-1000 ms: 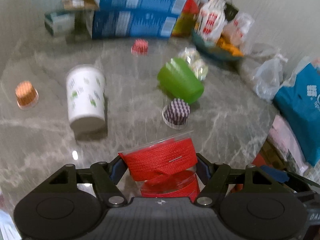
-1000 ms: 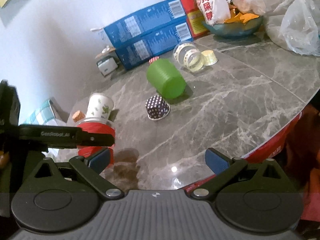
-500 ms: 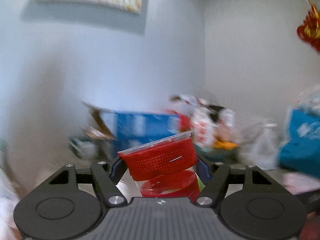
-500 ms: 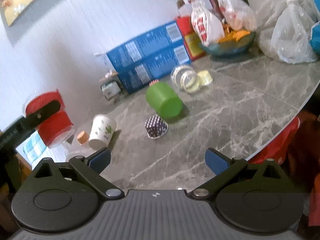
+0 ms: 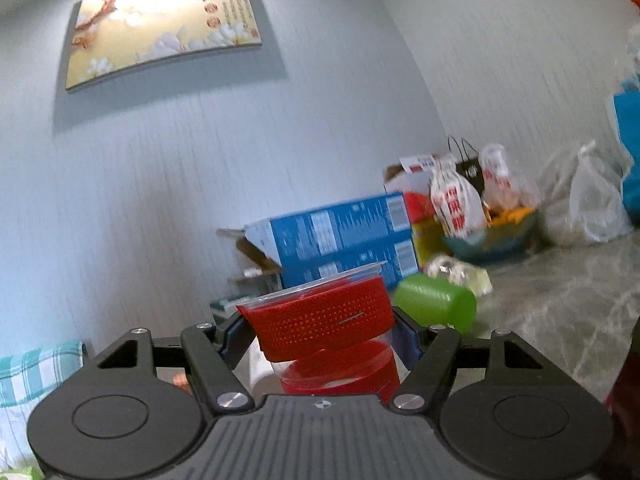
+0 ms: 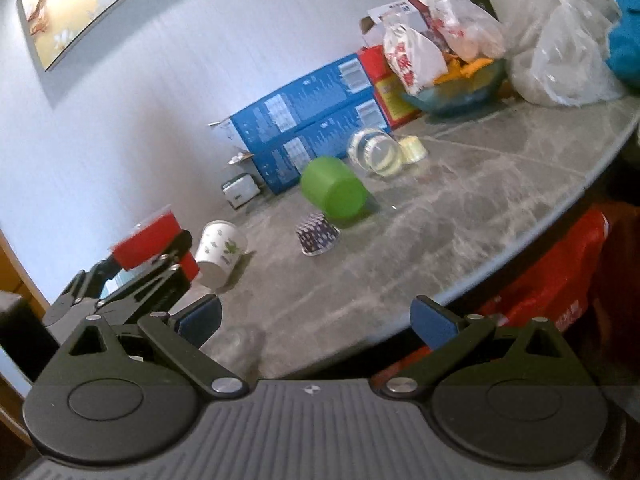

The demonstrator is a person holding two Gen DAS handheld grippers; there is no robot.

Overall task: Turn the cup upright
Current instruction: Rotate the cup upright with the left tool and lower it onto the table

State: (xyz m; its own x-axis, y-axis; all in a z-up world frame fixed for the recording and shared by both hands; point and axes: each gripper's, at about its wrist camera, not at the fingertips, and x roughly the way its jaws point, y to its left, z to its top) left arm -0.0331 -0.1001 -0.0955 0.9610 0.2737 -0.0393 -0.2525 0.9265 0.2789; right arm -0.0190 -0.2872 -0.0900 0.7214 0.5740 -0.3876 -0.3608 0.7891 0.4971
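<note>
Red-banded clear cup [image 5: 324,322] held, two blue boxes [image 6: 308,120]

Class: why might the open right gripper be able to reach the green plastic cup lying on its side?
Probably yes: the right gripper is open and empty, and bare marble table lies before the green plastic cup; only a small patterned cup sits nearby.

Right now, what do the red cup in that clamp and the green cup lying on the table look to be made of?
Red cup: thin clear plastic, see-through rim and base, wrapped in a red textured band, perhaps fabric. Green cup: opaque plastic, smooth matte sheen. Table: polished grey marble-look stone, veined.
</note>
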